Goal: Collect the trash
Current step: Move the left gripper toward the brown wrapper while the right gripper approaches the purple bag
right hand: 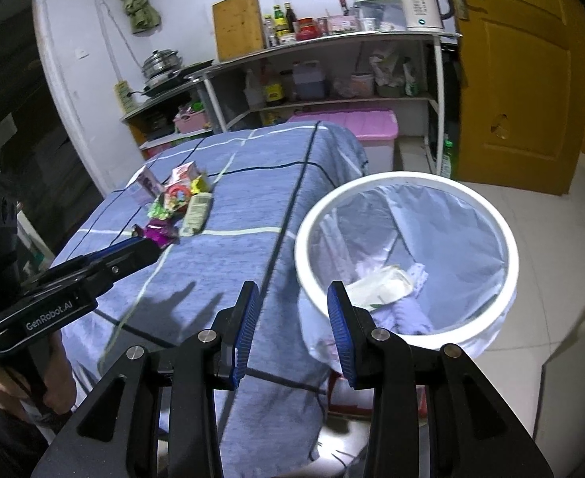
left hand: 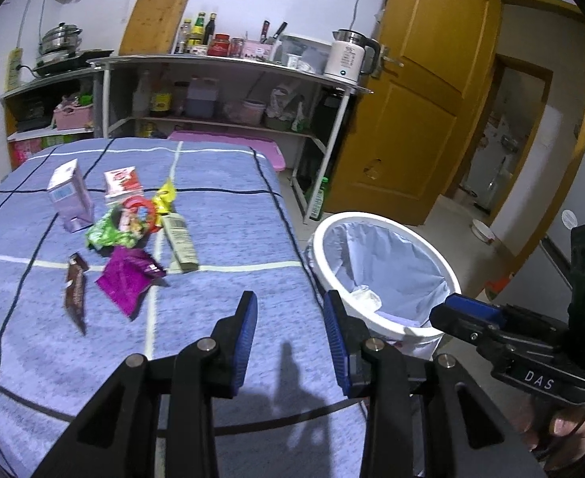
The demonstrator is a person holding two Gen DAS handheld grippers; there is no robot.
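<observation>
Trash lies in a pile on the blue checked table cloth (left hand: 220, 223): a lilac carton (left hand: 71, 195), a red-and-white carton (left hand: 122, 183), a green wrapper (left hand: 107, 235), a purple wrapper (left hand: 129, 279), a brown bar wrapper (left hand: 75, 290), a pale tube box (left hand: 179, 241) and a yellow wrapper (left hand: 165, 195). The pile also shows in the right wrist view (right hand: 177, 207). A white bin (left hand: 380, 275) with a blue liner stands right of the table (right hand: 408, 255); it holds crumpled paper (right hand: 380, 286). My left gripper (left hand: 290, 342) is open and empty above the table's near right part. My right gripper (right hand: 292, 326) is open and empty at the bin's near rim.
A metal shelf unit (left hand: 228, 91) with bottles, a kettle (left hand: 350, 57) and a cutting board stands behind the table. A pink storage box (right hand: 356, 127) sits on the floor by it. A wooden door (left hand: 412, 99) is at the right. A green bottle (left hand: 318, 199) stands on the floor.
</observation>
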